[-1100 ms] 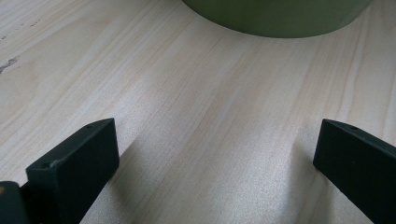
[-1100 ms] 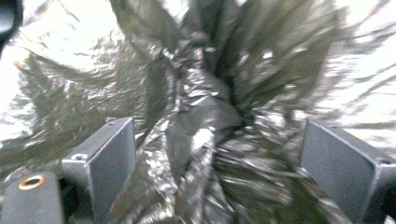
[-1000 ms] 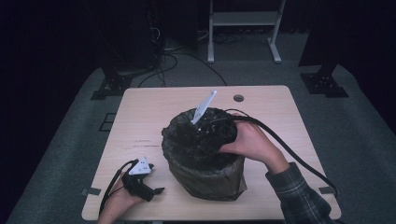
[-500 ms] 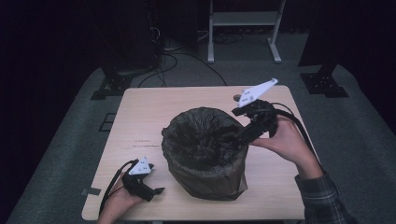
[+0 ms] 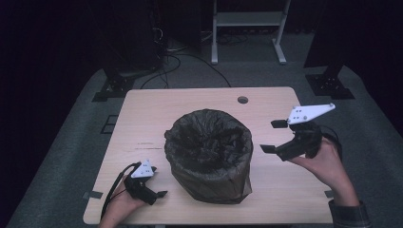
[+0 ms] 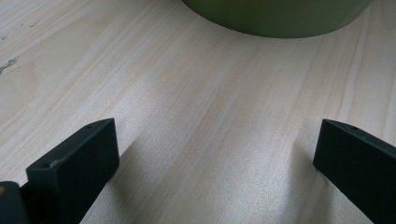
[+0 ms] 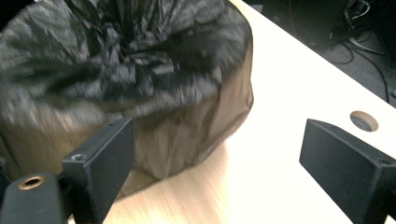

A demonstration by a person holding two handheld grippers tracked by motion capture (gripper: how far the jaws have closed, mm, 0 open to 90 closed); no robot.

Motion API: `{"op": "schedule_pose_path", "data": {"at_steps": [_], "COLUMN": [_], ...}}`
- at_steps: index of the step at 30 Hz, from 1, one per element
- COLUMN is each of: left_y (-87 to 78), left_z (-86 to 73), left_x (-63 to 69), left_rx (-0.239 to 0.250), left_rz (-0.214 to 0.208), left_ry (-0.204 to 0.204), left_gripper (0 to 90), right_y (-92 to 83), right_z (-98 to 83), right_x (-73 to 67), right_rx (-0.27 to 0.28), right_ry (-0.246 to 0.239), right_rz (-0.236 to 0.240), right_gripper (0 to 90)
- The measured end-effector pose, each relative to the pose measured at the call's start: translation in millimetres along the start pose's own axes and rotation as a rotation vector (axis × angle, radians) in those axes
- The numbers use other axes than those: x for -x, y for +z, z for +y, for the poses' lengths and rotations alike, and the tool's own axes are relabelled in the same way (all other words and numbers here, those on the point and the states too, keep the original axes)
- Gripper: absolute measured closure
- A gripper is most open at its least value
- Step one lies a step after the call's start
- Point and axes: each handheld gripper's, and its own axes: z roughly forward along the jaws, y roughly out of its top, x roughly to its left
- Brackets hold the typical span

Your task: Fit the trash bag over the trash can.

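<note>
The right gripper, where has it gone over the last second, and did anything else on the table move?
The right gripper has come up out of the bin's black bag and swung out to the right, now above the table beside the bin, jaws open and empty. The left gripper stayed at the near left edge, open; the bin has not shifted.
</note>
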Motion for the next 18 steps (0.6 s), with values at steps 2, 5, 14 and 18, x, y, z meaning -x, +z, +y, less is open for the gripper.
{"op": "schedule_pose_path", "data": {"at_steps": [2, 5, 14, 18], "left_y": [0.1, 0.1, 0.1, 0.1], "left_z": [0.0, 0.1, 0.1, 0.1], "left_x": [-0.1, -0.2, -0.3, -0.3], "left_rx": [0.0, 0.0, 0.0, 0.0], "left_rz": [0.0, 0.0, 0.0, 0.0], "left_ry": [0.0, 0.0, 0.0, 0.0], "left_gripper": [0.0, 0.0, 0.0, 0.0], "right_y": [0.7, 5.7, 28.7, 35.6], "right_z": [-11.8, -34.1, -85.5, -102.6], "right_x": [1.0, 1.4, 3.6, 2.8], "right_rx": [0.01, 0.033, 0.029, 0.028], "right_ry": [0.011, 0.019, 0.069, 0.081], "right_rz": [-0.004, -0.01, -0.023, -0.032], "right_gripper": [9.2, 9.2, 9.3, 9.3]}}
